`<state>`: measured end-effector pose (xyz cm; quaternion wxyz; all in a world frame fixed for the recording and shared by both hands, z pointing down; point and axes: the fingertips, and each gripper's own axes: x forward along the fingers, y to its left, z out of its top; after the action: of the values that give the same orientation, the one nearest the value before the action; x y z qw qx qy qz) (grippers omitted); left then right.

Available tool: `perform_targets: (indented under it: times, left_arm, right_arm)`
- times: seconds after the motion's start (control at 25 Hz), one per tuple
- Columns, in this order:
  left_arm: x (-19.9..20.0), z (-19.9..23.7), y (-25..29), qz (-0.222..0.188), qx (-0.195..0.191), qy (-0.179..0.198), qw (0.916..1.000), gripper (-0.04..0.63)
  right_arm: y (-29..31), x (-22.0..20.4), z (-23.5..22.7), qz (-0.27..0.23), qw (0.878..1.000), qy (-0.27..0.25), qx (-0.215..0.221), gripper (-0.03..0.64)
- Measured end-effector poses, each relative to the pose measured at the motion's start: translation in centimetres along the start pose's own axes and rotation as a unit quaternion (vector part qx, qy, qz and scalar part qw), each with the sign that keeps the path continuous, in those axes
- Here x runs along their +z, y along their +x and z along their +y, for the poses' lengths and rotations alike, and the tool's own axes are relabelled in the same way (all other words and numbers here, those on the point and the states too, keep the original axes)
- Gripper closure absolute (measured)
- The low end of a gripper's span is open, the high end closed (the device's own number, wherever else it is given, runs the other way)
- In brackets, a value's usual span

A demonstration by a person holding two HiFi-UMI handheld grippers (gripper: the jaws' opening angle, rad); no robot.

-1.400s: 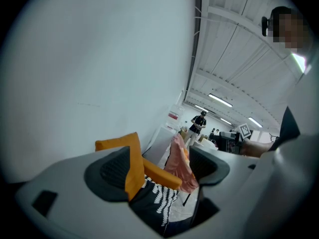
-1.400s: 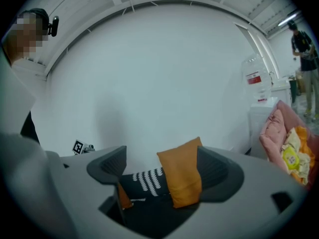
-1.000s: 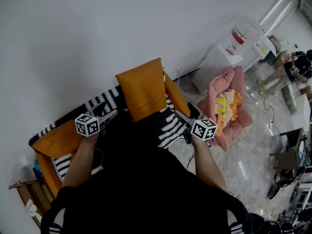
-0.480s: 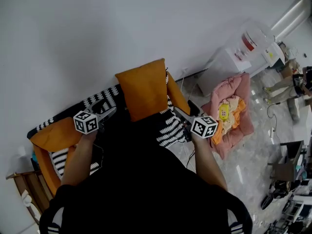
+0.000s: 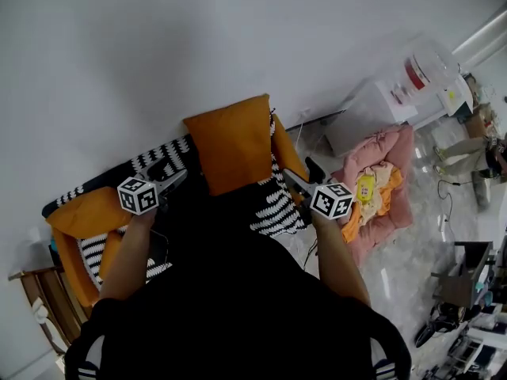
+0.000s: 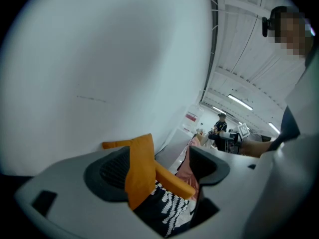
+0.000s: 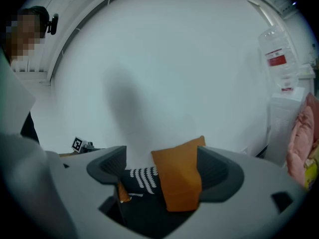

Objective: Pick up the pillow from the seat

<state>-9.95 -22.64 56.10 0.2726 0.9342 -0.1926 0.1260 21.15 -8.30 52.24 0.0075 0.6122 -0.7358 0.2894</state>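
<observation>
nearest, holds the left gripper (image 5: 169, 180) out by the left edge of the seat (image 5: 273, 210), jaws spread part way, nothing pinched. frames only air and a far slice of cushion between the pads in the left gripper view. mirrors it with the right gripper (image 5: 298, 184) by the seat's right edge, just inside the front end of the orange armrest (image 5: 287, 157), jaws spread wider and likewise empty. keeps both tools tipped slightly down and well apart, seemingly so as to come at the target from two sides rather than from one.

further in, finds the pillow (image 5: 232, 145) standing upright at the seat's back edge, nearer the right rear corner, propped against the white wall (image 5: 198, 46) and the patterned back. sits clear of both tools, touched by neither. leans there on its lower edge, so probably tips forward if nudged low. looks soft and broad, so likely calls for a pinch on each side edge, or on a top corner, instead of one grab in the middle. leaves the pick-up itself not yet begun: approach only, by this reading.

beyond the right armrest, shows a pink pet bed (image 5: 382, 169) on the floor and a water dispenser (image 5: 420, 81) against the wall, both well apart from the seat and no part of the job.
</observation>
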Motion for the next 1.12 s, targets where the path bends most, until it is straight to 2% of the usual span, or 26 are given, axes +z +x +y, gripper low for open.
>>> perform_targets:
  times: [1.12]
  left_arm:
    - [-0.7,1.2,8.1,0.014,0.078,-0.045,0.9959,0.222]
  right_arm:
    - [8.1,0.0,-11.4,0.093,0.994,-0.005,0.058,0.187]
